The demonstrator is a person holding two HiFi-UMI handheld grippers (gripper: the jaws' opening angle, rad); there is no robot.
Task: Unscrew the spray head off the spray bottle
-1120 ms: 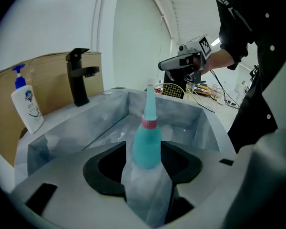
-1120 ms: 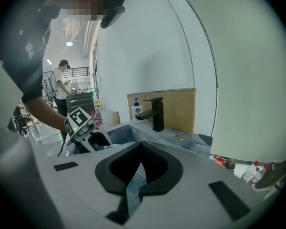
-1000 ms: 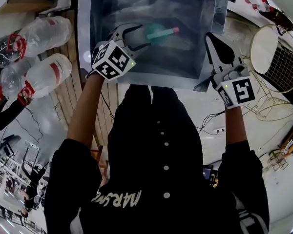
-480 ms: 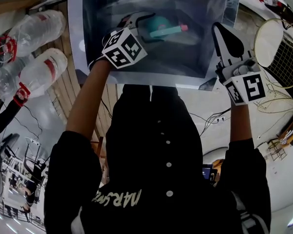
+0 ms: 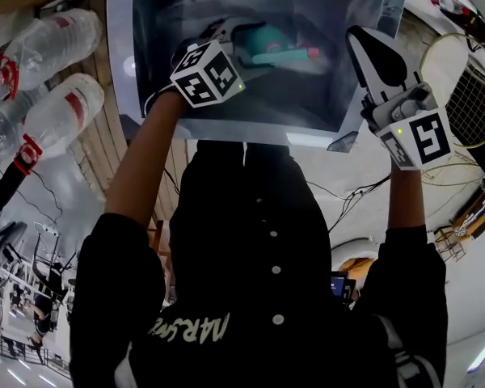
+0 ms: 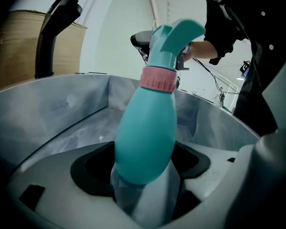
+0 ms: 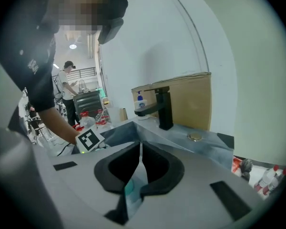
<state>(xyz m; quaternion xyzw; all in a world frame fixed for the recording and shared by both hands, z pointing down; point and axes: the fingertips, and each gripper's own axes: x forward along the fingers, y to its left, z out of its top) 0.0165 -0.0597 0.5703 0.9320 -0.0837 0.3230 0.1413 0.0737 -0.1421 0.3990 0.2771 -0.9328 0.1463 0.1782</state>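
Note:
A teal spray bottle (image 5: 267, 40) sits in the steel sink (image 5: 307, 107). A pink collar (image 6: 158, 79) joins its body (image 6: 147, 137) to the teal spray head (image 6: 174, 35). My left gripper (image 5: 244, 45) reaches in from the left. Its jaws stand wide open with the bottle's base end between them (image 6: 143, 194), and I see no firm squeeze. My right gripper (image 5: 364, 43) hovers over the sink's right side, apart from the bottle. Its jaws are shut with nothing between them (image 7: 140, 149).
A black faucet (image 7: 158, 106) stands at the sink's back edge, with a soap bottle (image 7: 141, 100) and a cardboard sheet (image 7: 190, 99) near it. Clear plastic water bottles (image 5: 56, 107) lie on the wooden slats at the left. A round wire frame (image 5: 467, 63) is at the right.
My left gripper's jaws have spread wider and moved farther along the bottle. The right gripper has drifted a little up and to the right, still shut.

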